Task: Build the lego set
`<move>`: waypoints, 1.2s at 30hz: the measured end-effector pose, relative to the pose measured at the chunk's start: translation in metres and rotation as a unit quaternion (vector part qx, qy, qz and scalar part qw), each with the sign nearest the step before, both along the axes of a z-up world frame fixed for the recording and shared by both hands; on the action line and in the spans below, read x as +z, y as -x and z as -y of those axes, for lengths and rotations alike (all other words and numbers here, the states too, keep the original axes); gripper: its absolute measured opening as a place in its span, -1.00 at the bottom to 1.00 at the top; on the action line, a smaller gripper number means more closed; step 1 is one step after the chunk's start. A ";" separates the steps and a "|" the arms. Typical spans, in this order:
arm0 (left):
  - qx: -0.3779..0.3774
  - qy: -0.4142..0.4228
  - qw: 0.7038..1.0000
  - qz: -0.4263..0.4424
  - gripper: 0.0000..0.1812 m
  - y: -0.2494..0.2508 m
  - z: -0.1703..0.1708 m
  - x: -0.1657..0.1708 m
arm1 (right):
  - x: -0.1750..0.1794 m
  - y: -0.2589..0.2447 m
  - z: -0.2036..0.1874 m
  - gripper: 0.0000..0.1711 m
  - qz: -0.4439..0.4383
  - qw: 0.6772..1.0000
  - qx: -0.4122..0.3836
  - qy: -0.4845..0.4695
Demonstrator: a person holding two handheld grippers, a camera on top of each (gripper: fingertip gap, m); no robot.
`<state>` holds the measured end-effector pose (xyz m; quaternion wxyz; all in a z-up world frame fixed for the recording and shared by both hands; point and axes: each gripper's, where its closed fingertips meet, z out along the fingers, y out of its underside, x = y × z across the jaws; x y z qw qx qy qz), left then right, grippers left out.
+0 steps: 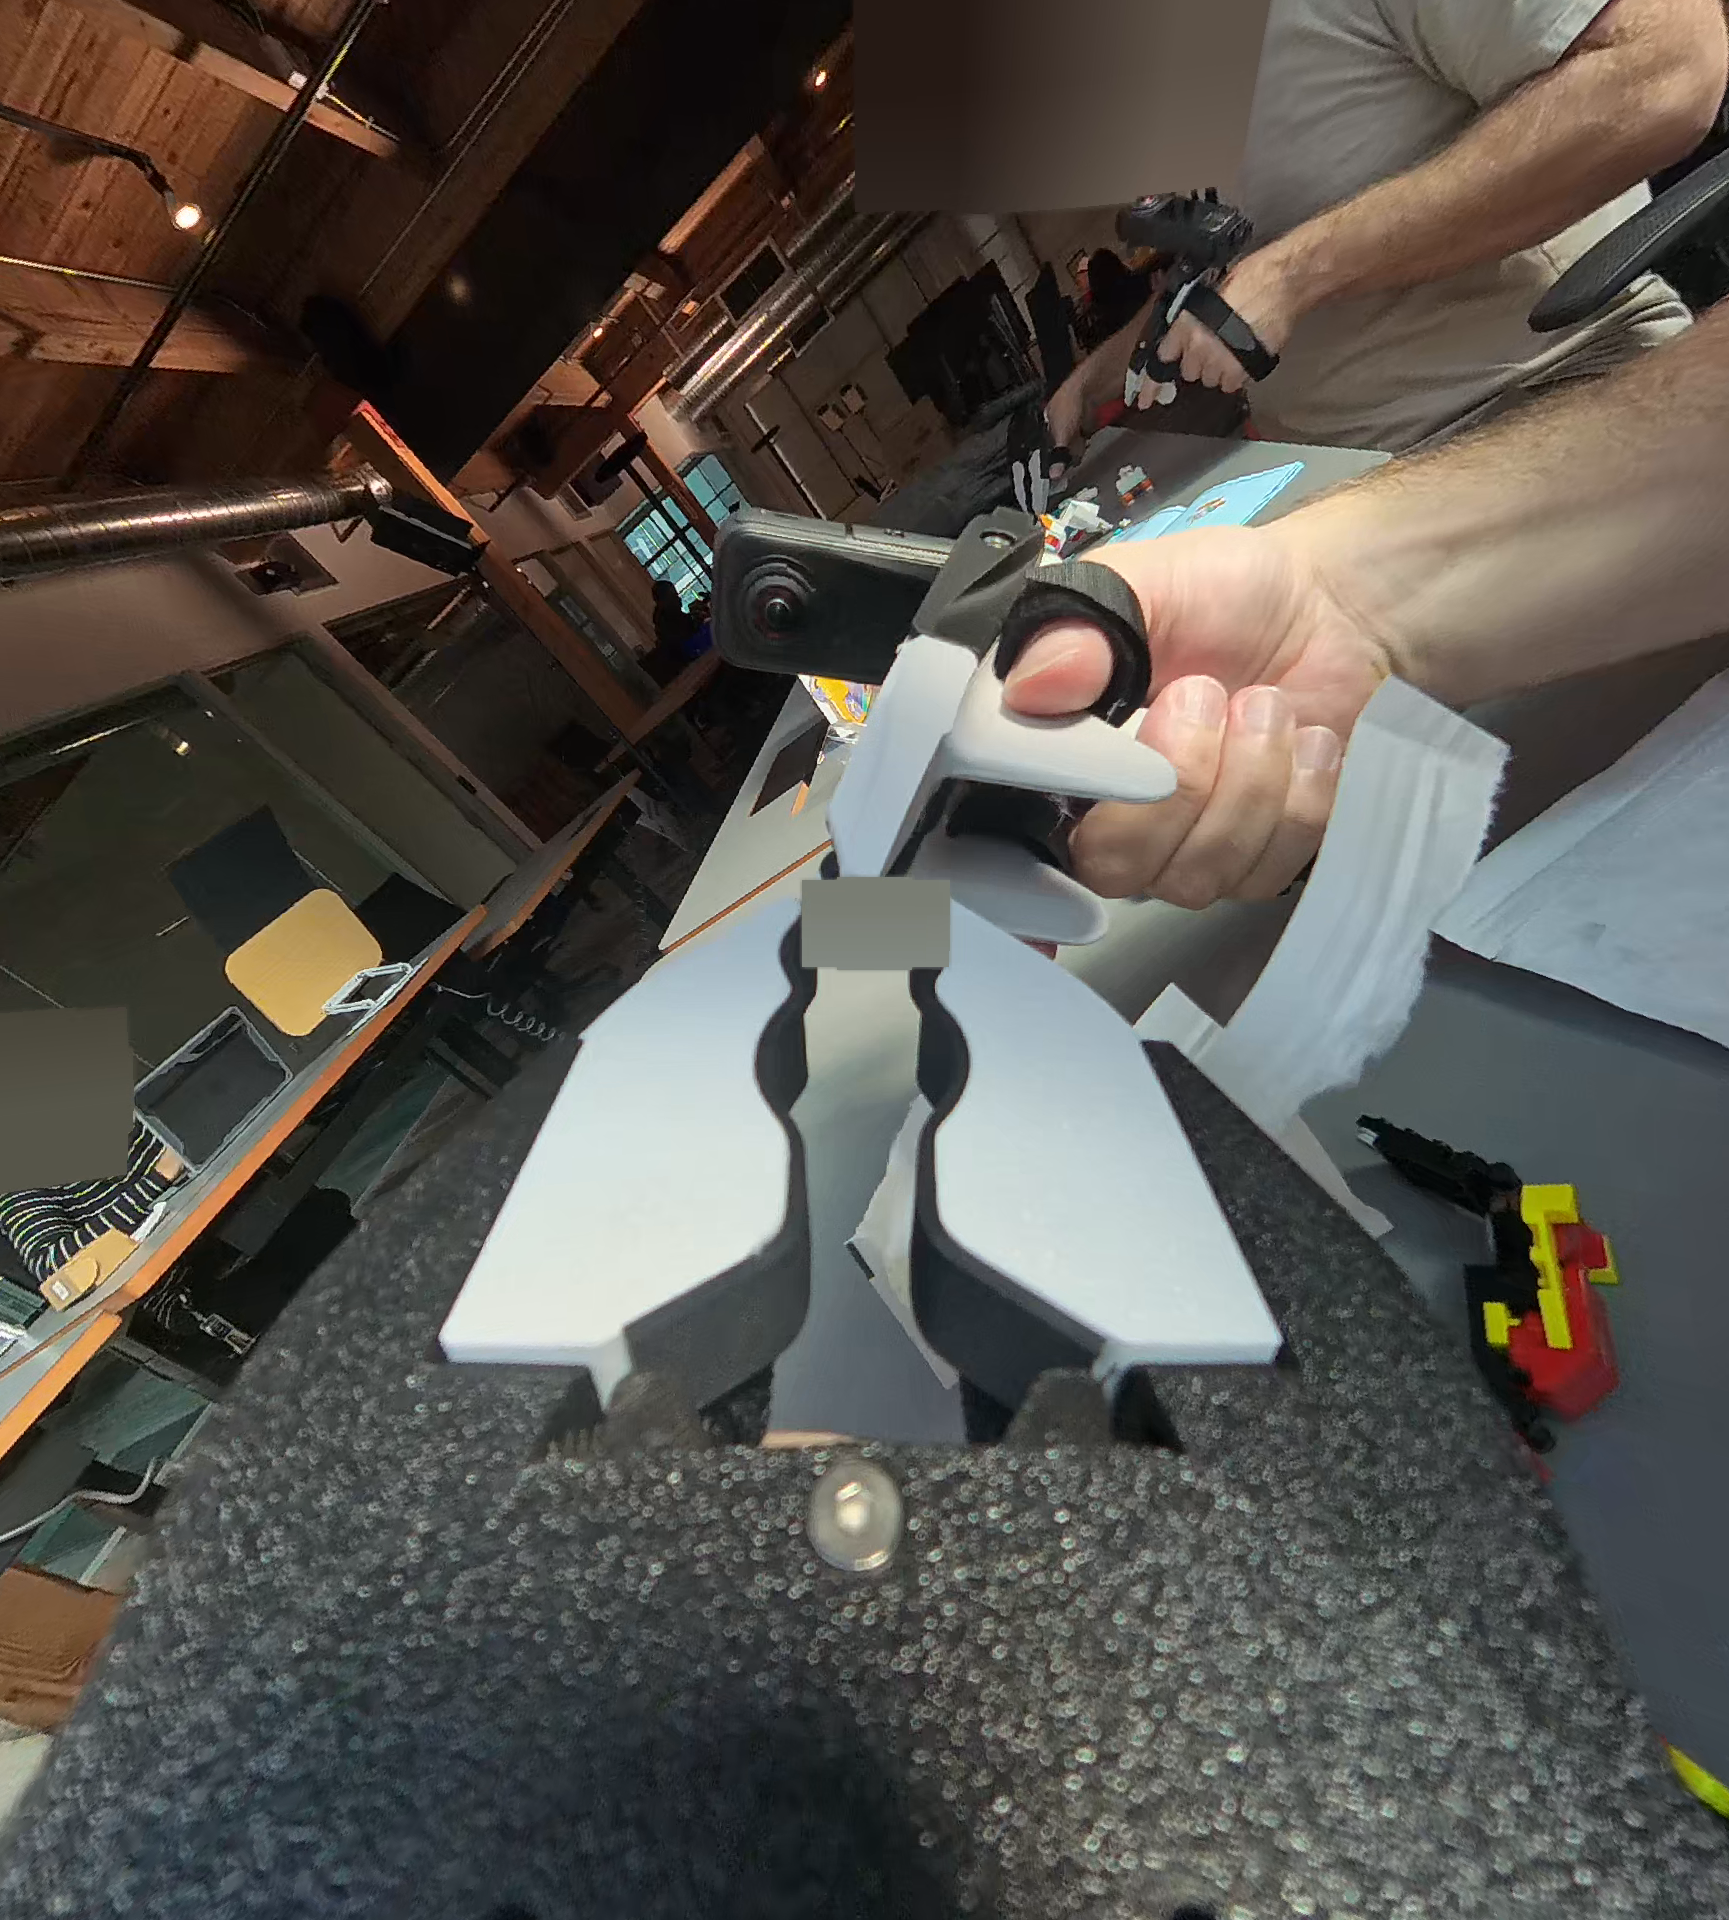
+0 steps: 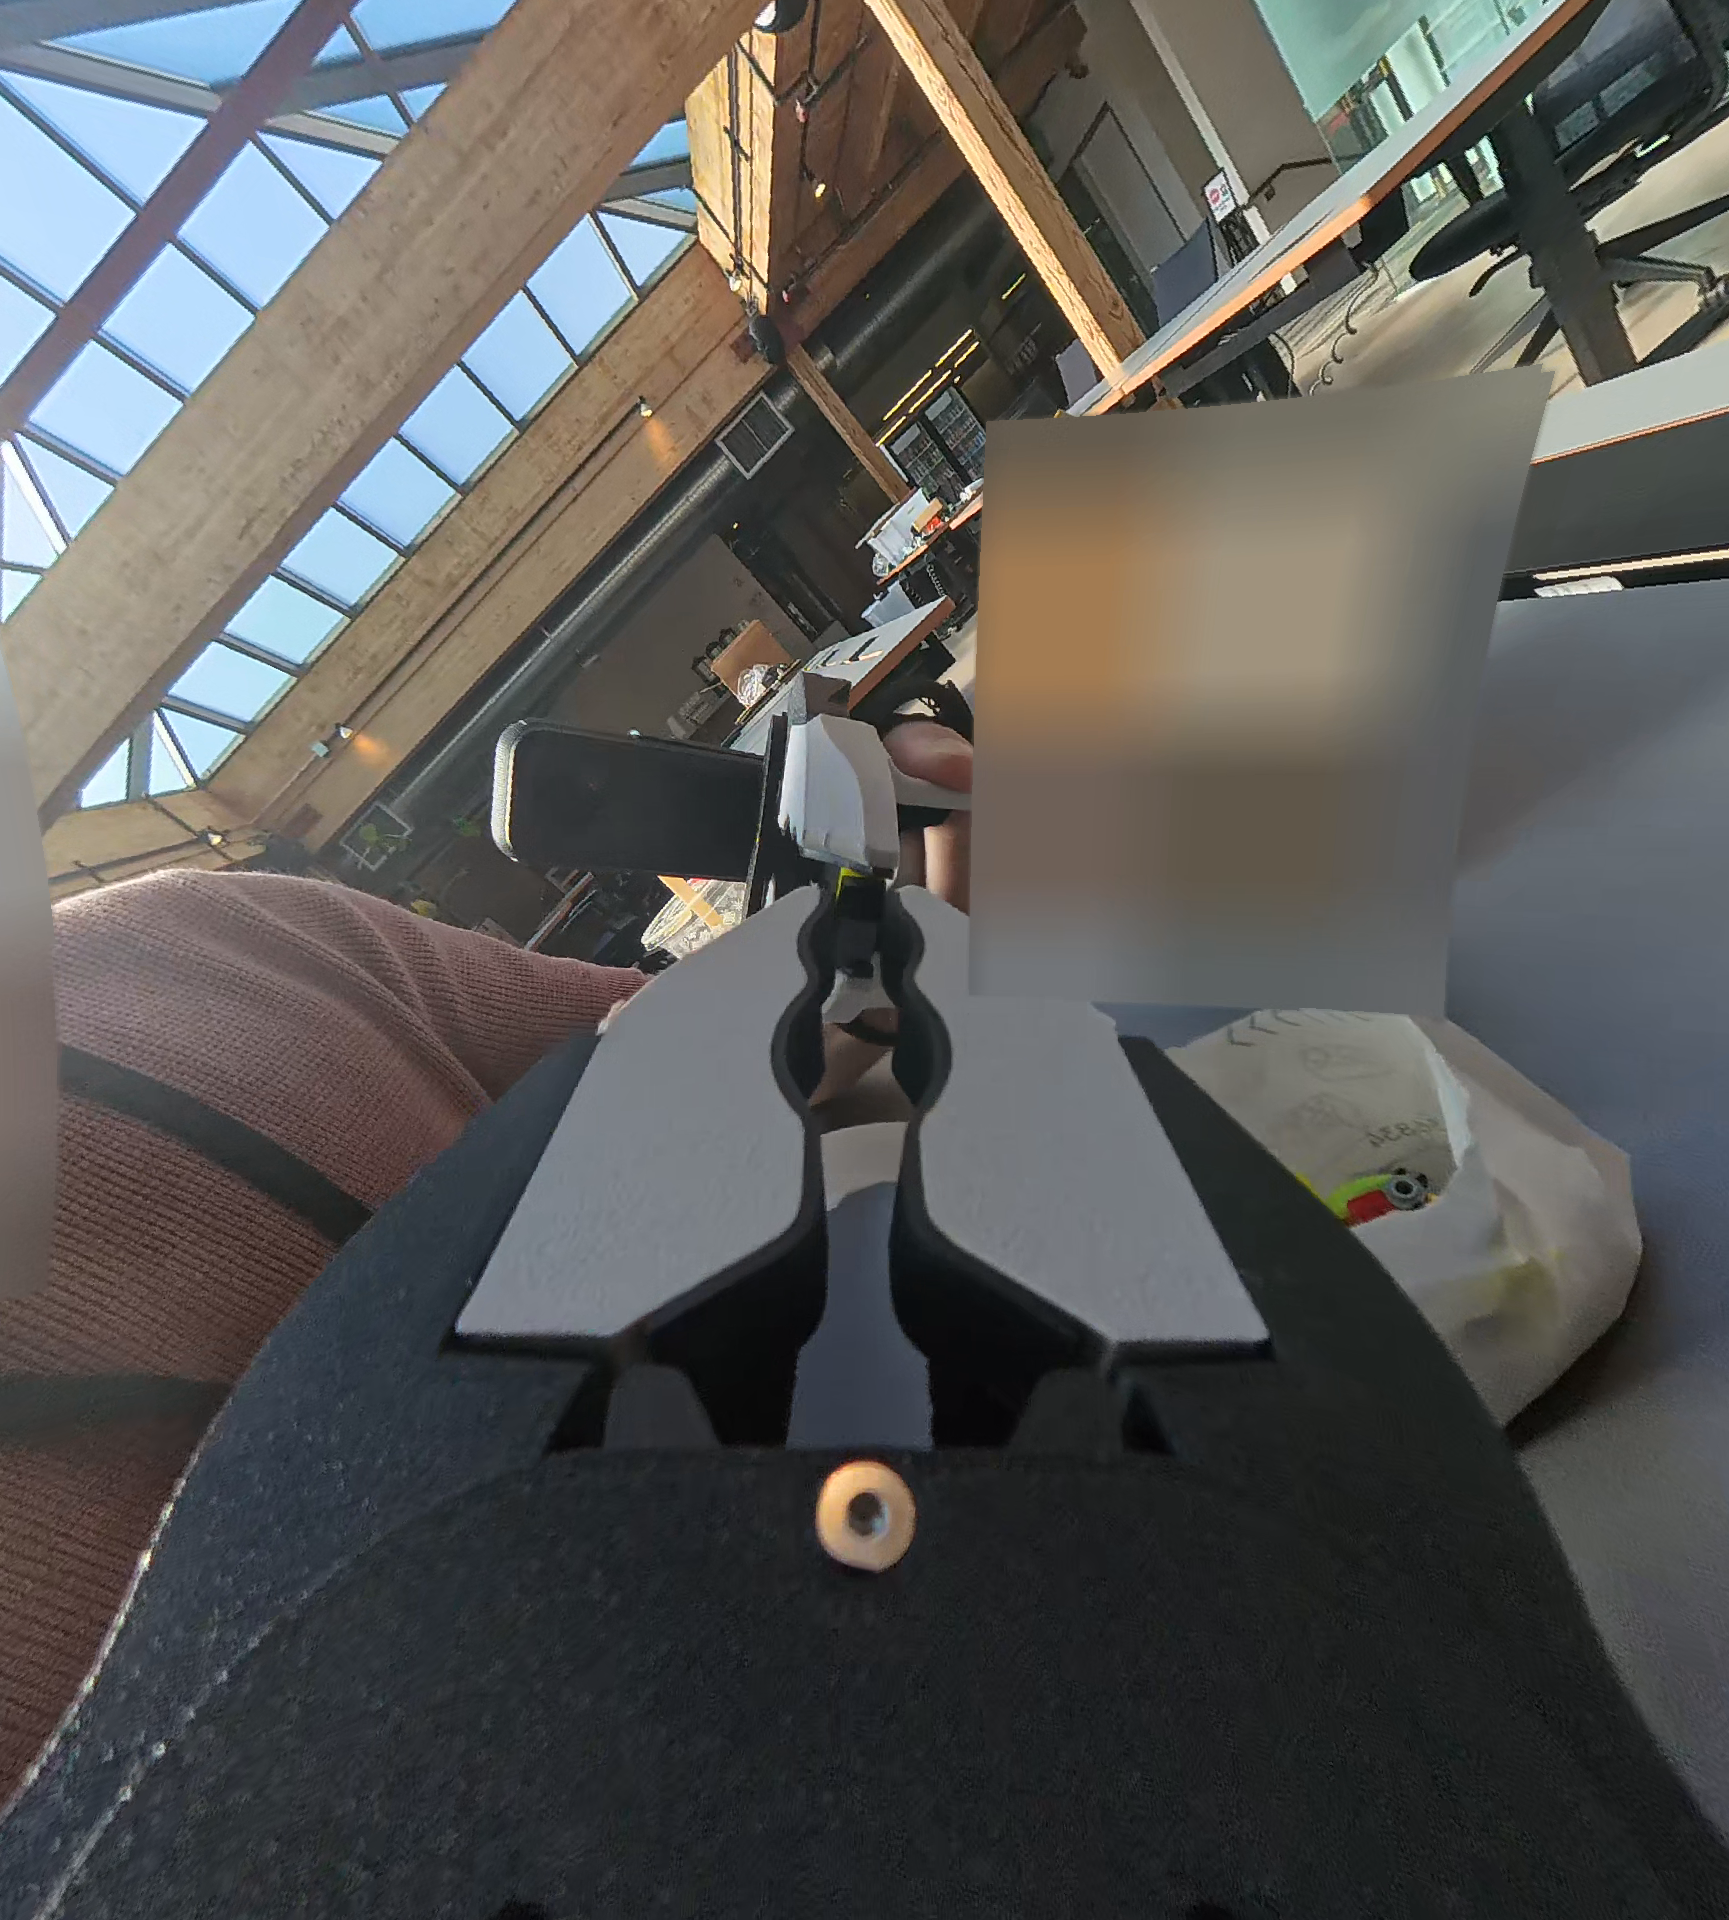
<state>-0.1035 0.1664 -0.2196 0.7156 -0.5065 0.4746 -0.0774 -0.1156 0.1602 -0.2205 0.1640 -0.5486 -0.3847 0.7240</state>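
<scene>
A: Where's the lego model [image 1: 1540, 1320] relative to the left gripper [image 1: 875, 935]?

B: Off to the right of its jaws, lying on the grey table [image 1: 1618, 1164]: a red, yellow and black partial build, nothing touching it. The left jaws stand narrowly apart; a blurred patch covers the tips, so I cannot tell whether anything sits between them.

A: And the right gripper [image 2: 858, 940]?

B: Its jaws are nearly closed, with something small, black with a yellow bit, at the tips. It may be a piece, but I cannot tell if it's held or merely behind them.

A: Why raised like that?

B: My guess is the two grippers face each other in the air to join or pass a small part. To the right of the right jaws a white bag [image 2: 1411, 1195] holds loose pieces.

A: The room?

B: Open workshop: timber beams, skylight, desks, another person working farther off.
</scene>
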 end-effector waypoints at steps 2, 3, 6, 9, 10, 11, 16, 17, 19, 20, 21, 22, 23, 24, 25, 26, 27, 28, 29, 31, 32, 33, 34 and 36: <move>-0.008 0.008 1.000 0.011 -0.82 -0.001 0.002 0.002 | 0.001 -0.001 0.002 -0.92 -0.003 1.000 -0.001 -0.017; -0.016 0.022 0.999 0.029 -0.82 -0.001 0.002 0.003 | 0.002 -0.001 0.001 -0.92 -0.005 0.999 -0.012 -0.035; -0.061 0.086 0.988 0.114 -0.82 -0.001 0.004 0.007 | 0.006 0.000 0.002 -0.91 -0.013 0.994 -0.045 -0.097; -0.103 0.139 0.968 0.184 -0.82 -0.003 0.008 0.011 | 0.010 -0.003 0.005 -0.92 -0.029 0.992 -0.043 -0.111; -0.115 0.154 0.961 0.199 -0.82 -0.004 0.008 0.012 | 0.011 -0.003 0.006 -0.92 -0.039 0.992 -0.040 -0.109; -0.120 0.167 0.955 0.215 -0.86 -0.002 0.008 0.012 | 0.015 -0.005 0.002 -0.93 -0.052 0.993 -0.048 -0.097; -0.076 0.145 0.970 0.182 -1.00 0.012 0.002 0.010 | 0.008 -0.010 -0.011 -0.92 -0.030 0.994 -0.062 -0.081; -0.047 0.133 0.978 0.152 -1.00 0.014 -0.001 0.008 | 0.001 -0.009 -0.015 -0.92 -0.012 0.994 -0.068 -0.081; 0.004 0.121 0.990 0.067 -0.99 0.024 -0.008 -0.003 | -0.015 -0.011 -0.027 -0.92 0.050 0.986 -0.092 -0.133; 0.011 0.136 0.991 0.014 -0.95 0.027 -0.009 -0.014 | -0.023 -0.014 -0.034 -0.91 0.084 0.975 -0.107 -0.178; 0.008 0.169 0.985 -0.040 -0.94 0.028 -0.009 -0.028 | -0.028 -0.018 -0.039 -0.91 0.108 0.965 -0.113 -0.209; -0.001 0.206 0.974 -0.093 -0.93 0.029 -0.008 -0.040 | -0.028 -0.020 -0.042 -0.91 0.114 0.961 -0.119 -0.223; -0.006 0.230 0.962 -0.144 -0.93 0.030 -0.010 -0.049 | -0.028 -0.021 -0.042 -0.91 0.119 0.959 -0.118 -0.228; 0.001 0.241 0.951 -0.193 -0.93 0.033 -0.016 -0.052 | -0.030 -0.022 -0.044 -0.91 0.124 0.957 -0.123 -0.233; -0.001 0.258 0.937 -0.235 -0.93 0.032 -0.022 -0.054 | -0.031 -0.022 -0.046 -0.91 0.125 0.955 -0.129 -0.235; -0.027 0.306 0.911 -0.276 -0.93 0.029 -0.019 -0.061 | -0.032 -0.024 -0.047 -0.91 0.125 0.957 -0.129 -0.229; -0.057 0.366 0.874 -0.315 -0.91 0.027 -0.014 -0.070 | -0.033 -0.025 -0.047 -0.91 0.123 0.958 -0.130 -0.224; -0.070 0.405 0.842 -0.349 -0.88 0.026 -0.013 -0.077 | -0.033 -0.026 -0.049 -0.91 0.122 0.958 -0.134 -0.222; -0.071 0.422 0.820 -0.381 -0.86 0.025 -0.015 -0.083 | -0.034 -0.029 -0.051 -0.91 0.123 0.958 -0.138 -0.220; -0.080 0.429 0.796 -0.421 -0.85 0.019 -0.017 -0.093 | -0.031 -0.033 -0.054 -0.91 0.114 0.960 -0.145 -0.212; -0.088 0.436 0.785 -0.431 -0.85 0.015 -0.015 -0.098 | -0.029 -0.035 -0.056 -0.91 0.109 0.961 -0.147 -0.207; -0.093 0.446 0.770 -0.448 -0.85 0.015 -0.013 -0.104 | -0.029 -0.038 -0.057 -0.91 0.106 0.962 -0.149 -0.205; -0.090 0.453 0.753 -0.468 -0.85 0.018 -0.012 -0.109 | -0.028 -0.039 -0.059 -0.91 0.103 0.962 -0.151 -0.201; -0.086 0.467 0.724 -0.500 -0.83 0.023 -0.009 -0.117 | -0.027 -0.042 -0.061 -0.91 0.096 0.964 -0.152 -0.193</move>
